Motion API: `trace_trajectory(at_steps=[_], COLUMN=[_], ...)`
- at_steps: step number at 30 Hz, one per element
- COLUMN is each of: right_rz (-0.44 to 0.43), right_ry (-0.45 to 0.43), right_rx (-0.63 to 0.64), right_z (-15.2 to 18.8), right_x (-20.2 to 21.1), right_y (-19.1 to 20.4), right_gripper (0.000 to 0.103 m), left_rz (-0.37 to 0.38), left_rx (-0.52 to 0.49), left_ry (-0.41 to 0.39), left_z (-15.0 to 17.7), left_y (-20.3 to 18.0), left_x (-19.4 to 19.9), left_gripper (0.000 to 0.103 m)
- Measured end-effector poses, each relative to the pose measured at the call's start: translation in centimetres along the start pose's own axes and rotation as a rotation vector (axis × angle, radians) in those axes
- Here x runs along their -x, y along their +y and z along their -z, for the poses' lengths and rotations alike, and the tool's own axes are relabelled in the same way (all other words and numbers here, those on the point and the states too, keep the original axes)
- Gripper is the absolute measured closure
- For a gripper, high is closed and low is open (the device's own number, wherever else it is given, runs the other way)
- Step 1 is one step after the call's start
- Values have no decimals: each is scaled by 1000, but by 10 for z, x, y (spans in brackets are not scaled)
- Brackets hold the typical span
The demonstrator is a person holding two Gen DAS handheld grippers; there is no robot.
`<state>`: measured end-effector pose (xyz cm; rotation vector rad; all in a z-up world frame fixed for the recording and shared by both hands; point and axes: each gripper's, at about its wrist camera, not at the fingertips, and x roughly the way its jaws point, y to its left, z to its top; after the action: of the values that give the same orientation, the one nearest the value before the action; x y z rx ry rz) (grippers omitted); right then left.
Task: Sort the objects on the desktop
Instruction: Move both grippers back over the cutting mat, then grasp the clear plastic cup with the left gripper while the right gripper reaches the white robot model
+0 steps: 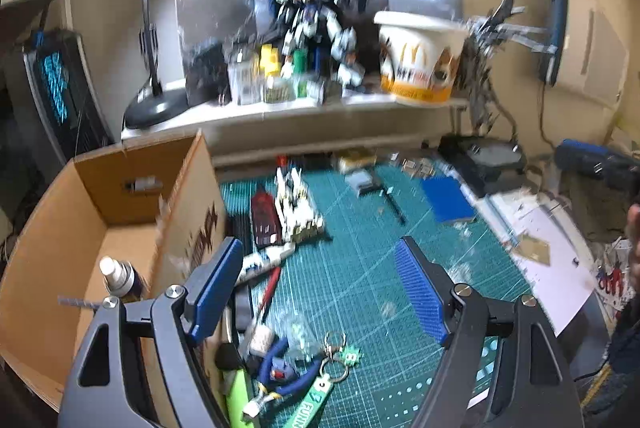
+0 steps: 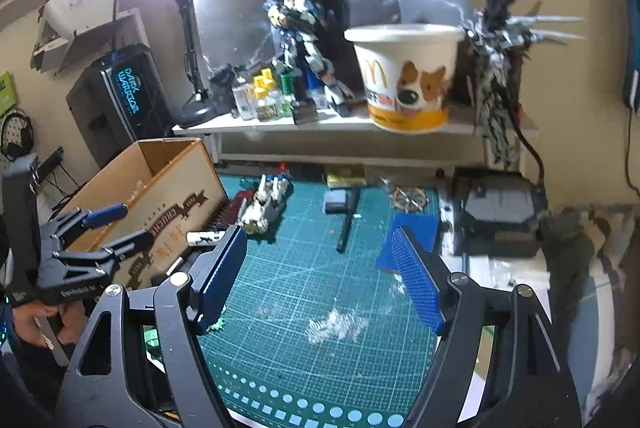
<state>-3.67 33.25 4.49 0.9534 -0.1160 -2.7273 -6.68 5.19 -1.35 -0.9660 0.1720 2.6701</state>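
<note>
My left gripper [image 1: 320, 260] stands open above the green cutting mat [image 1: 360, 268], nothing between its fingers. Left of it is an open cardboard box [image 1: 132, 204] holding a small spray bottle [image 1: 118, 276]. Near its fingers lie a white tube [image 1: 264, 260], a red pen [image 1: 270, 288], blue-handled pliers [image 1: 276, 368] and a green keychain [image 1: 320, 396]. A white model robot [image 1: 298, 208] and a dark red case [image 1: 264, 220] lie mid-mat. My right gripper [image 2: 320, 248] is open too, over the mat [image 2: 320, 292]. The left gripper [image 2: 108, 228] shows by the box [image 2: 168, 184], held by a hand [image 2: 40, 320].
A raised shelf [image 1: 280, 108] at the back carries a standing robot model [image 1: 316, 24], small bottles [image 1: 264, 76], a paper bucket [image 1: 420, 56] and a lamp base [image 1: 156, 108]. A blue pad [image 1: 448, 204], black tool [image 1: 394, 204] and dark stand [image 2: 500, 216] sit at right.
</note>
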Motion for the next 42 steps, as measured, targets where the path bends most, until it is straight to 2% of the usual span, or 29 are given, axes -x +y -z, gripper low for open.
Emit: trace_trajectory(at_steps=[6, 15, 18, 21, 26, 27, 35, 42], right_rz=[16, -24, -30, -44, -60, -62, -68, -59], right_ry=[47, 76, 92, 99, 104, 106, 128, 148], right_rx=[-23, -37, -26, -20, -17, -20, -44, -77], right_z=[22, 40, 43, 45, 47, 48, 51, 55], right_x=[-9, -22, -29, -31, -35, -36, -45, -55], right_y=[-7, -4, 2, 5, 6, 4, -7, -20], right_gripper=[30, 30, 30, 30, 30, 30, 30, 30], left_rz=[-14, 3, 9, 15, 14, 14, 39, 43], left_rx=[34, 90, 109, 128, 138, 138, 115, 100], left_ry=[45, 114, 136, 158, 176, 180, 186, 124], left_z=[48, 69, 76, 83, 88, 87, 83, 73], left_y=[-1, 8, 11, 14, 17, 17, 9, 11], left_x=[-27, -63, -75, -88, -101, -103, -103, -76], left_gripper=[24, 24, 33, 48, 61, 69, 69, 69])
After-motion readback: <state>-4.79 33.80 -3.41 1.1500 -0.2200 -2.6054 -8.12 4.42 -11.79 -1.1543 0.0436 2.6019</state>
